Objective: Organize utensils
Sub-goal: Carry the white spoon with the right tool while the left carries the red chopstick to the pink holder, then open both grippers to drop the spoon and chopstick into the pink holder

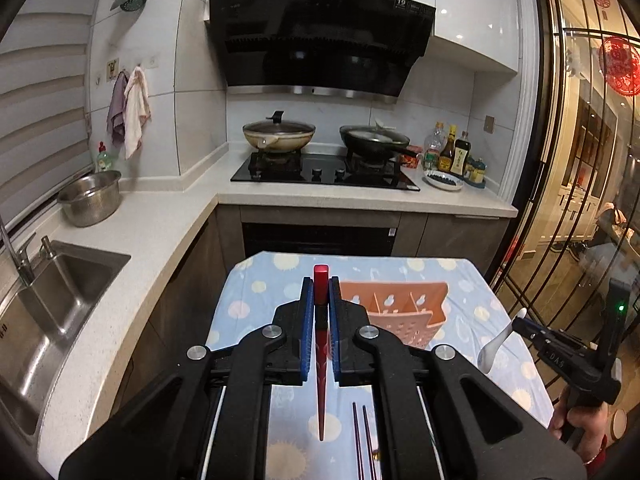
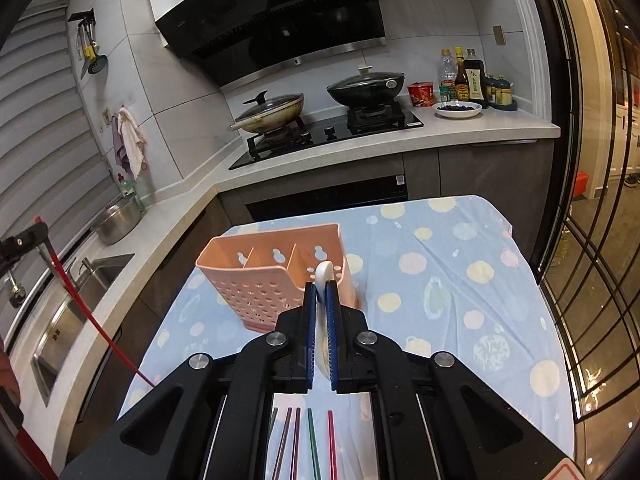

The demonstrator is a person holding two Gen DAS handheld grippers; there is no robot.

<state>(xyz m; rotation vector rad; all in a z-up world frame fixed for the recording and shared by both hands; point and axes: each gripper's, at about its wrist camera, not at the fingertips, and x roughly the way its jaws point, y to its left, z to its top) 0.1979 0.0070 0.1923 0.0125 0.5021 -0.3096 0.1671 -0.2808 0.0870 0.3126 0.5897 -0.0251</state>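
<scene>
My left gripper (image 1: 320, 284) is shut on a red chopstick (image 1: 321, 380), which hangs point down above the blue dotted tablecloth (image 1: 256, 280). The same red chopstick (image 2: 80, 304) slants down at the left of the right wrist view. My right gripper (image 2: 320, 288) is shut on a white ceramic spoon (image 2: 323, 274); from the left wrist view that spoon (image 1: 496, 344) is lifted at the table's right side. A peach perforated utensil holder (image 2: 256, 280) with three compartments stands just beyond both grippers, also seen as the holder (image 1: 400, 304). Several coloured chopsticks (image 2: 308, 440) lie on the cloth below.
An L-shaped counter holds a steel sink (image 1: 60, 280), a steel bowl (image 1: 90, 198) and a hob with two lidded pans (image 1: 278, 134). Sauce bottles (image 2: 466, 76) and a plate stand at the back right. A glass door (image 2: 600, 240) runs along the right of the table.
</scene>
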